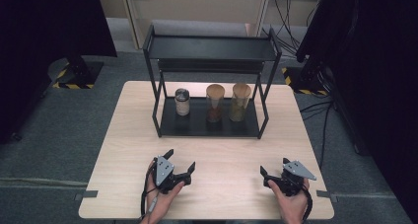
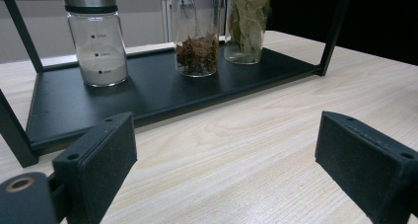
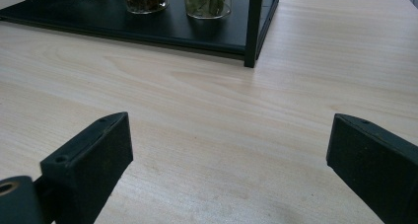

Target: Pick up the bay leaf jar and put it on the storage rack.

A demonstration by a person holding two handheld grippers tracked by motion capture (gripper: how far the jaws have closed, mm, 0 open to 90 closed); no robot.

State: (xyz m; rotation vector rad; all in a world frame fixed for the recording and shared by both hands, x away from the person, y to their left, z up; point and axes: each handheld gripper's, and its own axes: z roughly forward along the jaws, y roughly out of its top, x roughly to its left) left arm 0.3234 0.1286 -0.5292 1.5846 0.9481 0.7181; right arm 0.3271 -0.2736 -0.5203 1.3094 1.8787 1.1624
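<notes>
A black two-tier rack [image 1: 209, 128] stands at the back of the wooden table [image 1: 123, 150]. Its lower shelf [image 2: 148, 93] carries three glass jars: a metal-lidded one with white powder [image 1: 182, 101] [image 2: 97, 41], one with star anise [image 1: 215, 103] [image 2: 197, 44], and one with bay leaves [image 1: 240, 102] [image 2: 246, 24]. My left gripper [image 1: 181, 160] [image 2: 226, 165] rests open near the table's front, empty, facing the rack. To the front right, my right gripper [image 1: 274, 167] [image 3: 226, 165] is open too, with bare table between its jaws. In the right gripper view the rack's corner post [image 3: 254, 26] rises ahead.
The rack's upper shelf [image 1: 212, 49] overhangs the jars. Dark curtains and equipment stands [image 1: 315, 61] flank the table on a grey floor. Cables [image 1: 288, 17] trail behind the rack. Bare tabletop lies between the grippers and the rack.
</notes>
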